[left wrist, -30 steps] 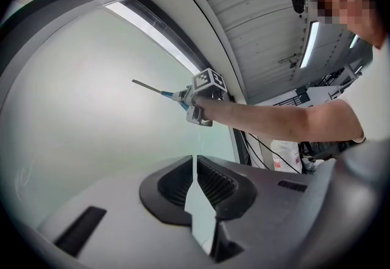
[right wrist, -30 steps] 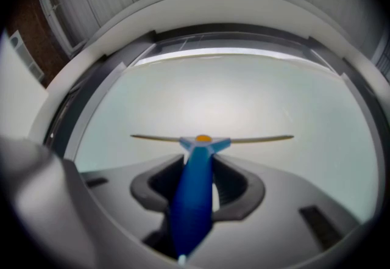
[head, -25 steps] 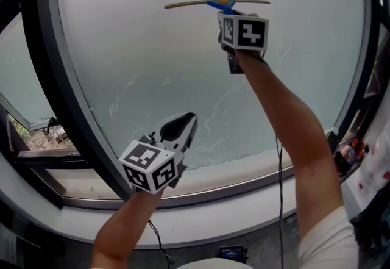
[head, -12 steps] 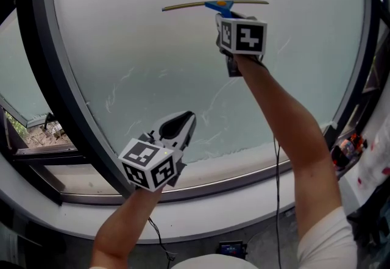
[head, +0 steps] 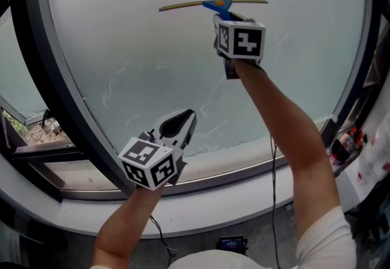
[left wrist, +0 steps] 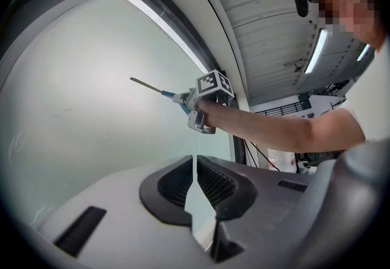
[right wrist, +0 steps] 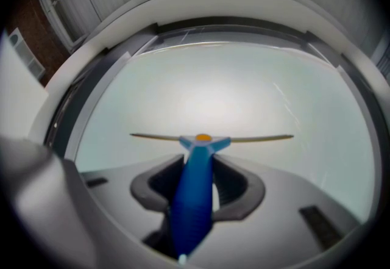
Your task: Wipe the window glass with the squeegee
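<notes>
I see one blue plastic squeegee [head: 214, 4] with a long thin blade, and one big pale window glass [head: 140, 48]. There are two grey grippers: the left gripper [head: 184, 120] and the right gripper [head: 223, 17].

Squeegee [head: 213, 4]: blue handle, orange dot at the centre of the head, long thin olive-yellow blade. Handle is clamped between the jaws of the right gripper [head: 222, 16] and runs up to the head. Blade sits near level, left end a touch lower, high on the window glass [head: 152, 48] and right of its middle. Blade edge looks to be against the pane. Glass is pale, milky green-white and opaque-looking. Upper area is uniform. Lower part carries thin white streaks and smears, below the blade and well apart from it.
</notes>
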A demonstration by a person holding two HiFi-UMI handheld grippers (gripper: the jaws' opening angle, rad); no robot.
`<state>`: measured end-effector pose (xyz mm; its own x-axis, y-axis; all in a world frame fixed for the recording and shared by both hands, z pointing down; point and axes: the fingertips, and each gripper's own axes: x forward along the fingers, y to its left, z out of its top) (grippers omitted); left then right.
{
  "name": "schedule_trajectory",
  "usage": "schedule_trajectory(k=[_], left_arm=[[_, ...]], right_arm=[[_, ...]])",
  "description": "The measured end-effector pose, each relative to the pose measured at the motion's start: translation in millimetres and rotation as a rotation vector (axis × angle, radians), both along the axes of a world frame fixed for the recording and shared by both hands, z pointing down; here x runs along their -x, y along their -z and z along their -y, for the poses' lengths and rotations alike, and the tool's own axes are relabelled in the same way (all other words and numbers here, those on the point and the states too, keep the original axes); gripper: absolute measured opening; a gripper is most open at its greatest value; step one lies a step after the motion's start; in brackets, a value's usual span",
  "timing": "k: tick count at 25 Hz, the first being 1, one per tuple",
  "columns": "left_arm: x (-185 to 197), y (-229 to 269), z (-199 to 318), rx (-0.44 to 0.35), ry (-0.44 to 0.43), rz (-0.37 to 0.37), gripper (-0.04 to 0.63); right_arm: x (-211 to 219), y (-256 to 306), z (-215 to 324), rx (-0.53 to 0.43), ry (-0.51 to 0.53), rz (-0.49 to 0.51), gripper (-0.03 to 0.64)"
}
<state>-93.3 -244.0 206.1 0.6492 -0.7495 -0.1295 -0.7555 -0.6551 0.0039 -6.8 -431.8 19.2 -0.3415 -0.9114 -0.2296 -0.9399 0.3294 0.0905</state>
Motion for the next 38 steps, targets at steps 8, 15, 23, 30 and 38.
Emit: schedule_trajectory(k=[8, 15, 23, 30, 38], left_arm=[[-3, -12, 1, 0.029, -0.009, -0.014, 0.046], [-3, -22, 3, 0.05, -0.008, -0.025, 0.046], [-2, -33, 6, 0.072, -0.01, -0.027, 0.046], [-1, -37, 8, 0.082, -0.007, -0.03, 0.046], [-3, -47, 7, 0.1, -0.011, -0.033, 0.046]], right_arm=[[0, -18, 0, 0.011, -0.001, -0.008, 0.15], [1, -36, 2, 0.026, 0.003, -0.013, 0.15], [2, -51, 2, 0.029, 0.01, -0.004, 0.15], [2, -63, 1, 0.039, 0.012, -0.006, 0.15], [1, -85, 0, 0.06, 0.014, -0.021, 0.15]])
